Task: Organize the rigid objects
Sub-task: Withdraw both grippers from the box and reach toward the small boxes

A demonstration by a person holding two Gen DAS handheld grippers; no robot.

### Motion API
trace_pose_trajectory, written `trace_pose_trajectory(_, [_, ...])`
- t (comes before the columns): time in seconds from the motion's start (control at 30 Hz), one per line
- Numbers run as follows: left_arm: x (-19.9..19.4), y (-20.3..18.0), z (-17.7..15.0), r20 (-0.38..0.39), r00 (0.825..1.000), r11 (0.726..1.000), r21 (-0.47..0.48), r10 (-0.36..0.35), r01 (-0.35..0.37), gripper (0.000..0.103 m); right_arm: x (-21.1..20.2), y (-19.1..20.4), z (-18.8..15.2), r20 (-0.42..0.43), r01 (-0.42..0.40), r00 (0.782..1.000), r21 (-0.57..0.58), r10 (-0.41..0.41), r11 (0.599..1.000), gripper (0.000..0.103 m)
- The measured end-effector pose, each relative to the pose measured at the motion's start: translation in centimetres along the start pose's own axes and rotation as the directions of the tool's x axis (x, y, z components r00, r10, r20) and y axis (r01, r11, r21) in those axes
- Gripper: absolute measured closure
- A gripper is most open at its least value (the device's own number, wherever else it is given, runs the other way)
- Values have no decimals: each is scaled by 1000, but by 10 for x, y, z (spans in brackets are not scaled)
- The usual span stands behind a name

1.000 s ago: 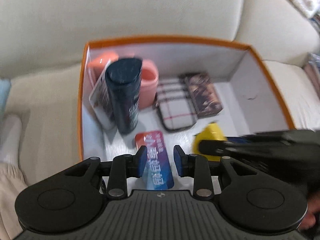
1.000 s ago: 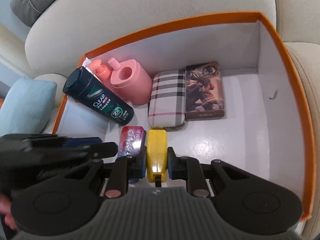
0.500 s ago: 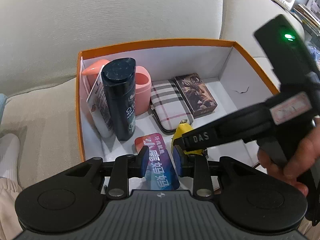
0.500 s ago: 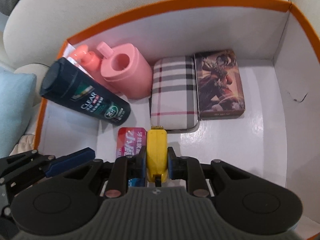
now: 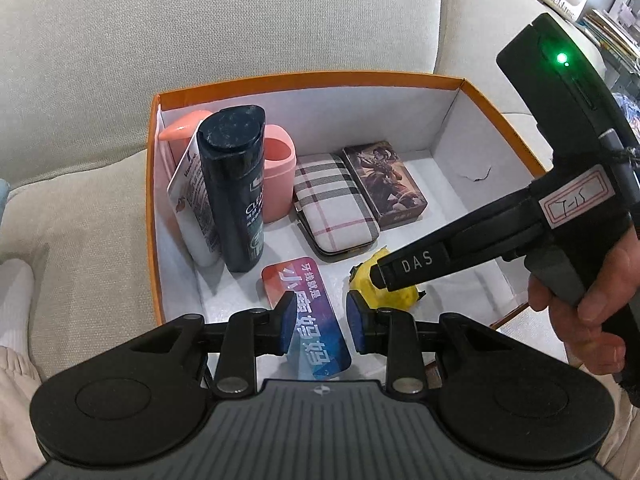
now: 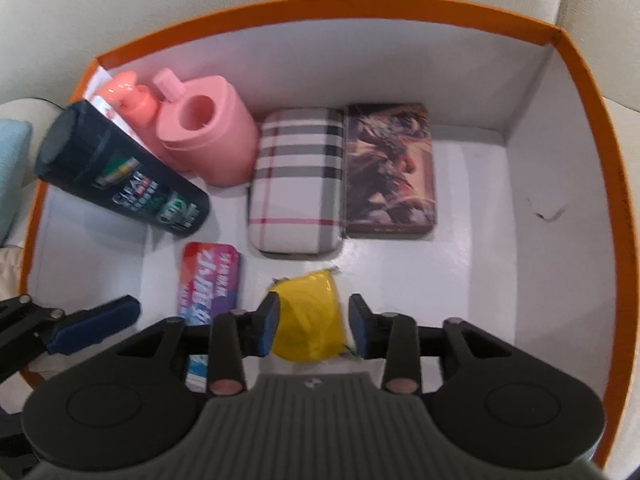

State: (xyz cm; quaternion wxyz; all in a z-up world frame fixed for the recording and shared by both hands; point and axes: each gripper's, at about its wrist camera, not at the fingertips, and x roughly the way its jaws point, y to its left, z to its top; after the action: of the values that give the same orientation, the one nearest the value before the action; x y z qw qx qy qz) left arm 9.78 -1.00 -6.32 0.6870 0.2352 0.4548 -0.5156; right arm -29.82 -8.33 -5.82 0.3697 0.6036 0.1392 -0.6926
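We hold both tools tipped steeply down over the orange box on the sofa. Our right hand-held gripper is opening, its pads clear of the yellow tape measure lying between them on the box floor near the front wall. Our left hand-held gripper hangs spread above the colourful tin, pinching nothing. Only the left view shows the hand gripping the right tool, whose arm hides part of the tape measure there.

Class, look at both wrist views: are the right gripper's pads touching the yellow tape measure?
Apart. The right wrist view shows the right gripper opening, gaps either side of the yellow tape measure.
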Motion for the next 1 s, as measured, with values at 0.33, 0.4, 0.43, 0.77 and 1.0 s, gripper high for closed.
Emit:
trace_pose_trajectory(0.33, [-4, 1, -3, 6, 1000, 1000, 4, -13, 13, 68, 6, 1, -5, -24, -19, 1000, 61, 21, 998, 76])
trace_pose_trajectory(0.4, [-5, 1, -3, 5, 1000, 1000, 6, -12, 12, 68, 7, 3, -5, -19, -23, 1000, 79, 25, 997, 76])
trace_pose_trajectory(0.43, [-6, 1, -4, 6, 1000, 1000, 8, -12, 12, 68, 8, 4, -5, -15, -23, 1000, 82, 25, 996, 76])
trace_pose_trajectory(0.77, [-20, -5, -8, 83, 993, 997, 5, -81, 81, 68, -20, 11, -13, 86, -28, 996, 1, 28, 1000, 78])
trace_pose_trajectory(1.0, [-58, -29, -18, 242, 969, 996, 77, -51, 33, 68, -95, -4, -50, 340, -11, 940, -91, 41, 996, 78])
